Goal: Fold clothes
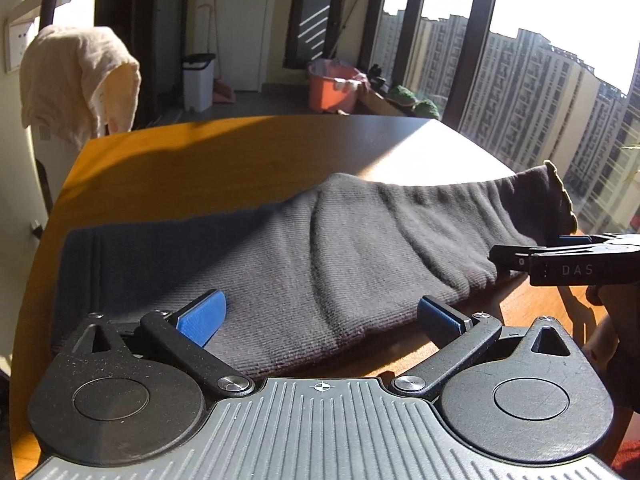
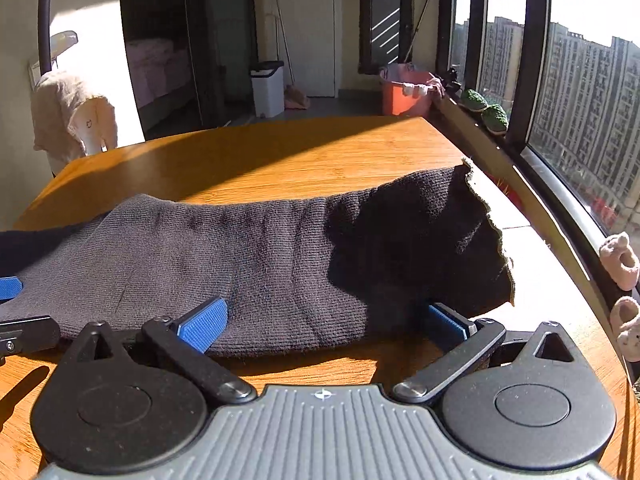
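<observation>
Light: hard sun through the windows [image 2: 580, 92] at right — sky blown out.
Shadows: sharp bands across the table [image 2: 280, 160].
Distortion: fisheye — edges bow.

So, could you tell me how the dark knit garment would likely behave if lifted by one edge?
The garment would probably sag: it already lies in soft ridges on the table. Its ribbed knit looks stretchy, so a pulled edge may lengthen before the rest follows. It seems grippy rather than slippery, so pushing would likely bunch it up.
</observation>
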`<state>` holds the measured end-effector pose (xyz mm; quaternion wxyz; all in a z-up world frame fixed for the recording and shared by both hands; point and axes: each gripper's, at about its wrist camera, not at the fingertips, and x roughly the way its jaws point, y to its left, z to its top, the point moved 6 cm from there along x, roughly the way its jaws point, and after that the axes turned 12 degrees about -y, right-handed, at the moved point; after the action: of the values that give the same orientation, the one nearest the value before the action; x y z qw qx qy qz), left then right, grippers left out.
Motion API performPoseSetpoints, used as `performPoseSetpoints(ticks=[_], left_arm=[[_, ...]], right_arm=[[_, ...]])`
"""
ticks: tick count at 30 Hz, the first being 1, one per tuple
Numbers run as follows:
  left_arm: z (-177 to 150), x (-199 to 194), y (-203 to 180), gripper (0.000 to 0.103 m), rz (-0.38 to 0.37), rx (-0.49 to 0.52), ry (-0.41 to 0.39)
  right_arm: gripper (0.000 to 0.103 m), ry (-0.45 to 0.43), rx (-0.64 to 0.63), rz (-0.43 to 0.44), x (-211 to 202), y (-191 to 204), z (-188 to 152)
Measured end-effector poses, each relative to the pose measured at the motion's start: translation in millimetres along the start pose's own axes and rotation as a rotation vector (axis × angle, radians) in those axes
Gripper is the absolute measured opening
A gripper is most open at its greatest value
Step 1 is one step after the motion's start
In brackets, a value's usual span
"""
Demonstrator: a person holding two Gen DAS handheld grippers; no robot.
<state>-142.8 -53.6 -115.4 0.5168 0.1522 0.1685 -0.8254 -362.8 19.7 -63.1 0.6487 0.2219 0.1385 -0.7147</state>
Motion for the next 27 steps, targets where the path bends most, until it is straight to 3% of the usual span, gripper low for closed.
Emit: performPoseSetpoints(ticks=[6,13,16,17,21,22,24,26,27], left_arm=[[-15.5,-47.4,-8.0,0.103,-0.030,-0.045,-0.029],[-15.9,-90.1,-10.4,0.103,-0.005,-0.017,-0.039],[-14.3,-108.3,-9.2,0.103,0.035,-0.003,-0.056],[-3.5,-113.8,-10.0,0.103,0.059,0.015,-0.068],[8.6,-149.9,-12.5,0.103,0.121,0.105,-0.145],[18.1,-158.9,-13.3,0.103,0.135,0.141,-0.162],[26.9,-177.1,-17.9,0.103,0.159,0.221,-0.181],[46.6,-181.5,-25.9,0.097,0.163,0.284,-0.166],[51.3,-184.3,-28.5,0.094,0.158,0.306,-0.151]], right_arm=[[0.103,0.001,-0.015,0.016,1.5,4.7,-0.1],[0.103,-0.005,-0.012,0.052,-6.4,4.0,-2.2],[0.103,-0.035,-0.008,0.123,-16.2,0.6,-0.3],[0.103,-0.056,-0.026,0.149,-21.9,-2.3,1.7],[0.103,-0.250,-0.300,0.220,-43.3,19.1,15.8],[0.103,-0.265,-0.363,0.257,-47.7,28.4,17.4],[0.094,-0.290,-0.483,0.332,-56.1,47.1,19.8],[0.069,-0.230,-0.507,0.452,-54.7,67.6,15.2],[0.065,-0.201,-0.524,0.500,-51.3,78.2,10.1]])
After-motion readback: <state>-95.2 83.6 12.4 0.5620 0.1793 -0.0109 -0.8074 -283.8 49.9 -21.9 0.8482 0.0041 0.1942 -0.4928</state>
